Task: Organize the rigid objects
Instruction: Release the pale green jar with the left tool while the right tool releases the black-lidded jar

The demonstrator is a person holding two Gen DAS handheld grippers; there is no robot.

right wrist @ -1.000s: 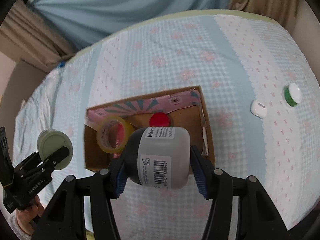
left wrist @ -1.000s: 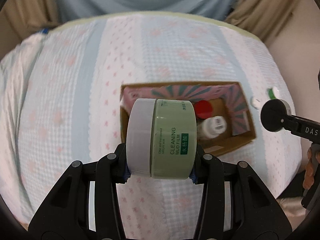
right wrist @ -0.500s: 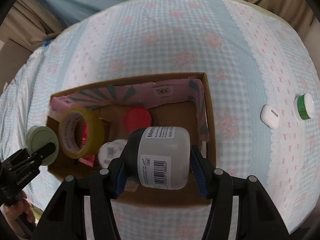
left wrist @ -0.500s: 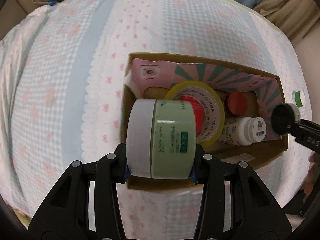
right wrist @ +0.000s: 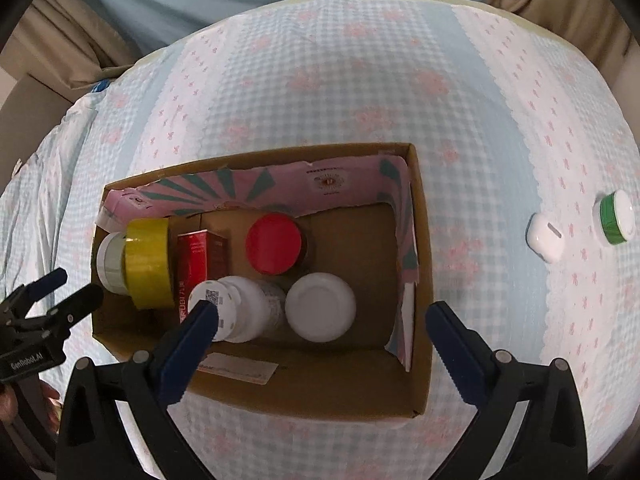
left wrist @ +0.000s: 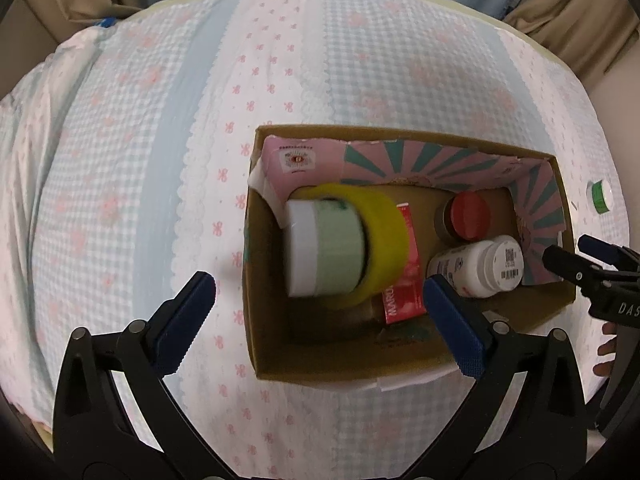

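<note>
Soft quilted bedspread (left wrist: 168, 128) in pale blue gingham and white, printed with small pink bows and edged in scalloped stripes; beige curtains (right wrist: 72, 40) and a light blue wall behind.

Centre: open rectangular cardboard box (left wrist: 272, 352), plain brown corrugated outside, lined along the far and right walls with pink card bearing a teal sunburst (left wrist: 420, 164).

Inside the box, left end: squat pale green plastic jar with white lid (left wrist: 324, 252), lying on its side, blurred, partly ringed by a glossy yellow tape roll (left wrist: 384, 224). Beside the roll, a red carton (right wrist: 200, 264), flat-sided, with white lettering. Further right: round jar with smooth red cap (right wrist: 274, 244), upright; white cylindrical bottle with barcode label (left wrist: 480, 268), on its side; white round-topped container (right wrist: 320, 306), upright, near the front wall.

Left gripper (left wrist: 320, 312): black frame, ribbed blue pads (left wrist: 184, 316), jaws opening, spread wide above the left end of the box, nothing pressed between the pads.

Right gripper (right wrist: 320, 340): same build, jaws opening, spread wide above the right half of the box, clear of the white round-topped container below.

On the bedspread right of the box, well apart from it: small white rounded case (right wrist: 546, 238) and a green-and-white round cap (right wrist: 614, 218), near each other.
</note>
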